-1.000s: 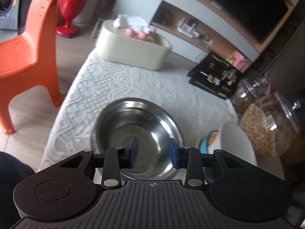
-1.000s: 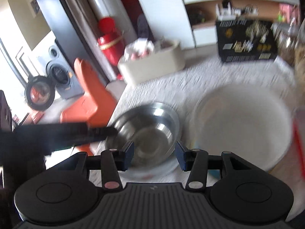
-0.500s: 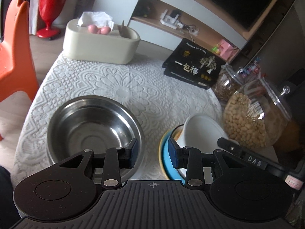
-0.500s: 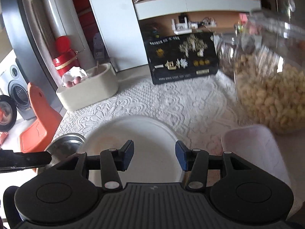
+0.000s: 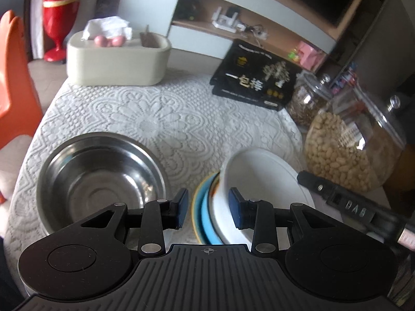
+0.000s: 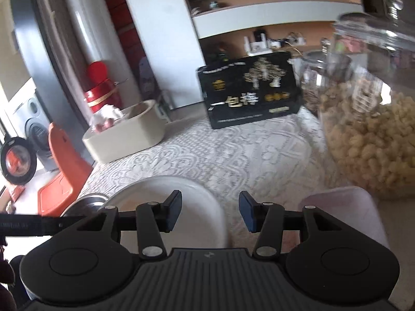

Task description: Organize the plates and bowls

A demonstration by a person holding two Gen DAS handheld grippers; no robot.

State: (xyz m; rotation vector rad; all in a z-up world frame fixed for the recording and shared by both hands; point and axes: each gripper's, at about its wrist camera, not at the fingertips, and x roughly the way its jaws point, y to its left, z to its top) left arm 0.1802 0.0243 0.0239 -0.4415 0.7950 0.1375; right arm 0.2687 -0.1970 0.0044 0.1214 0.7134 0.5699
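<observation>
On the lace cloth [image 5: 160, 119] sit the dishes to be sorted: a steel bowl [image 5: 101, 181] at the left, and just to its right a white bowl [image 5: 262, 178] tilted on a stack of plates [image 5: 205, 207], whose blue and yellow rims show beneath it. Beside the stack at the right stands a pink tub [image 6: 345, 207], seen only from the right wrist. Behind are a peanut jar [image 5: 352, 150], a smaller jar [image 5: 308, 103], a black box [image 5: 254, 77] and a beige tissue box [image 5: 116, 62].

Both tongs are empty. The left gripper [image 5: 207, 208] hangs open over the gap between the steel bowl and the plates, its right pad above the white bowl's near rim. The right gripper [image 6: 209, 213] is open wider, its left pad over the white bowl's rim [image 6: 166, 181] and its right pad over bare cloth; its black body [image 5: 347, 202] shows at the right of the left view, and nothing lies between either pair of pads.

The step in hand looks like the approach to a first pick, most likely the white bowl, since both tools point at it. Next, one gripper would need to straddle that rim and close on it firmly, as the glazed wall may slip. The bowl should be lifted straight up, so the plates beneath are not dragged along. Whether it then nests in the steel bowl cannot be told.
</observation>
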